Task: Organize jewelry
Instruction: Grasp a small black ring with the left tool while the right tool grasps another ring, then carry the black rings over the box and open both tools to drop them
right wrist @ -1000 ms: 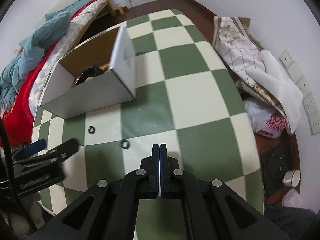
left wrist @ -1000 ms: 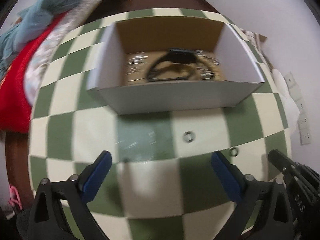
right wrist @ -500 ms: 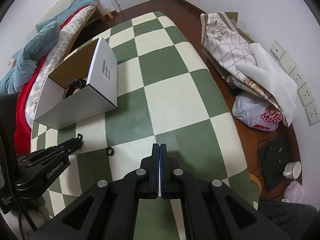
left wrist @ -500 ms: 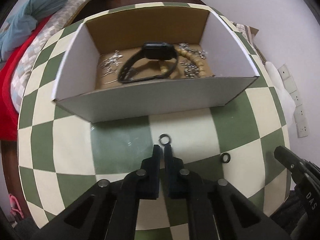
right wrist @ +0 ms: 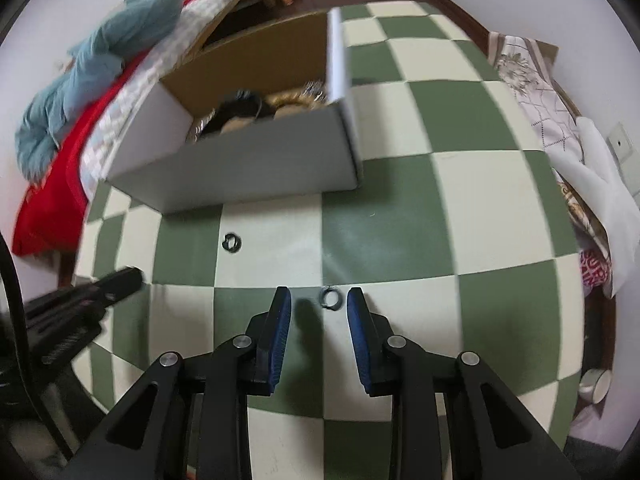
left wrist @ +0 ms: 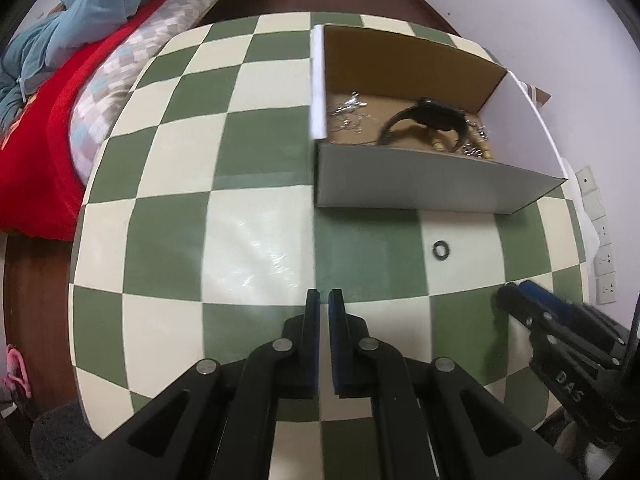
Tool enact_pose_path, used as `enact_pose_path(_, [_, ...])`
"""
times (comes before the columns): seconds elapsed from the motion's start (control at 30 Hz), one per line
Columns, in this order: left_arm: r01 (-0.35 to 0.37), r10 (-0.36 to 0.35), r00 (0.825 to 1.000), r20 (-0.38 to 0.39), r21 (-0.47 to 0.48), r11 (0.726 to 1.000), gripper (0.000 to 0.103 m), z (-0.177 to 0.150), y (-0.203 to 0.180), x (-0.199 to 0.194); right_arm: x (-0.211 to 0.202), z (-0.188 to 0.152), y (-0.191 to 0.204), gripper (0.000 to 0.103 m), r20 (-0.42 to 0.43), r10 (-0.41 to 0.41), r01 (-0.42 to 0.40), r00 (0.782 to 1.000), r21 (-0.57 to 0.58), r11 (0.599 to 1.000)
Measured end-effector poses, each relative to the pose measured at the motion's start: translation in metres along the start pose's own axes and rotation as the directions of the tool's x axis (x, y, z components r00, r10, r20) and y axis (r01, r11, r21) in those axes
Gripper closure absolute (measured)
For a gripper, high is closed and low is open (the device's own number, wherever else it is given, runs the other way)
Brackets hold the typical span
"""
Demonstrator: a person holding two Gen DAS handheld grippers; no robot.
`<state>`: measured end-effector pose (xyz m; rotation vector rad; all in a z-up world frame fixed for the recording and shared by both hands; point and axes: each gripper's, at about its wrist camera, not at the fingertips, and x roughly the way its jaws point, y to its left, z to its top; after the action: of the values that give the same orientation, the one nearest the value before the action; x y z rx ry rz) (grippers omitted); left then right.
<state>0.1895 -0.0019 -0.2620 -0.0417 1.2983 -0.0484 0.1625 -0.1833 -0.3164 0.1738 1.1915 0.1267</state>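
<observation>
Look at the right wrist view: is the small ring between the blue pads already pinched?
No, the ring lies on the table, clear of both pads.

An open white box (left wrist: 420, 184) with a brown inside stood on the checked top. It held a black watch (left wrist: 432, 116), silver chains (left wrist: 348, 108) and tan beads (left wrist: 478, 148), all lying loose on the bottom. Two small dark rings lay flat outside, in front of the box and apart from each other: one (right wrist: 232, 242) on a cream square, the other (right wrist: 331, 297) at a green square's edge
</observation>
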Motion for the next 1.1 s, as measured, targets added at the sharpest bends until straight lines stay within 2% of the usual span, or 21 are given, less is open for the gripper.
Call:
enact_pose_path(0.07, [-0.030,0.030,1.000,-0.008,-0.016,0.999,0.096,0.001,0.003,0.001,0.002,0.000,0.011,0.075,0.007,-0.054,0.054,0.999,-0.041,0.998])
enact_pose_path(0.13, [-0.049,0.049,0.999,0.003,-0.035,0.998,0.095,0.001,0.007,-0.001,0.005,-0.001,0.017,0.090,0.017,-0.095,0.095,0.995,-0.065,0.993])
enact_pose_path(0.2, [-0.062,0.063,0.998,0.011,-0.046,0.997,0.072,0.003,0.008,-0.002,0.004,-0.002,0.017,0.091,0.022,-0.090,0.091,0.996,-0.065,0.994])
enact_pose_path(0.23, [-0.058,0.059,0.998,0.014,-0.053,0.997,0.039,0.003,0.009,-0.003,0.003,-0.002,0.016,0.091,0.024,-0.088,0.090,0.996,-0.063,0.994])
enact_pose_path(0.27, [-0.052,0.053,0.998,0.020,-0.058,0.997,0.016,0.004,0.008,-0.004,0.002,-0.004,0.013,0.091,0.026,-0.080,0.081,0.996,-0.047,0.996])
enact_pose_path(0.3, [-0.044,0.046,0.998,0.030,-0.060,0.997,0.015,0.004,0.007,-0.005,-0.001,-0.004,0.009,0.091,0.031,-0.069,0.070,0.997,-0.028,0.997])
enact_pose_path(0.43, [-0.024,0.025,0.999,0.039,-0.027,0.999,0.015,0.012,-0.010,-0.002,-0.017,-0.005,-0.016,0.091,0.052,-0.032,0.028,0.998,0.068,0.997])
enact_pose_path(0.77, [-0.016,0.016,1.000,-0.003,0.125,0.992,0.018,0.024,-0.077,0.035,-0.038,-0.002,-0.059,0.091,0.069,-0.079,0.069,0.994,0.134,0.989])
enact_pose_path(0.83, [-0.005,0.005,1.000,-0.001,0.133,0.991,0.035,0.024,-0.082,0.039,-0.041,-0.002,-0.065,0.091,0.072,-0.085,0.074,0.994,0.143,0.987])
enact_pose_path(0.87, [-0.004,0.002,1.000,0.015,0.135,0.991,0.051,0.024,-0.083,0.037,-0.042,-0.001,-0.068,0.091,0.074,-0.086,0.074,0.994,0.149,0.986])
enact_pose_path(0.9, [-0.003,0.000,1.000,0.020,0.139,0.990,0.060,0.024,-0.085,0.036,-0.043,-0.001,-0.070,0.091,0.075,-0.085,0.073,0.993,0.155,0.985])
enact_pose_path(0.93, [0.000,-0.004,1.000,0.024,0.139,0.990,0.081,0.024,-0.086,0.034,-0.044,0.000,-0.072,0.091,0.077,-0.086,0.073,0.993,0.160,0.984])
enact_pose_path(0.97, [0.006,-0.009,1.000,0.019,0.138,0.990,0.093,0.025,-0.086,0.034,-0.045,0.000,-0.074,0.091,0.080,-0.087,0.073,0.993,0.164,0.984])
enact_pose_path(1.1, [0.016,-0.019,1.000,0.020,0.135,0.991,0.093,0.024,-0.088,0.033,-0.047,0.004,-0.078,0.091,0.090,-0.083,0.066,0.993,0.177,0.982])
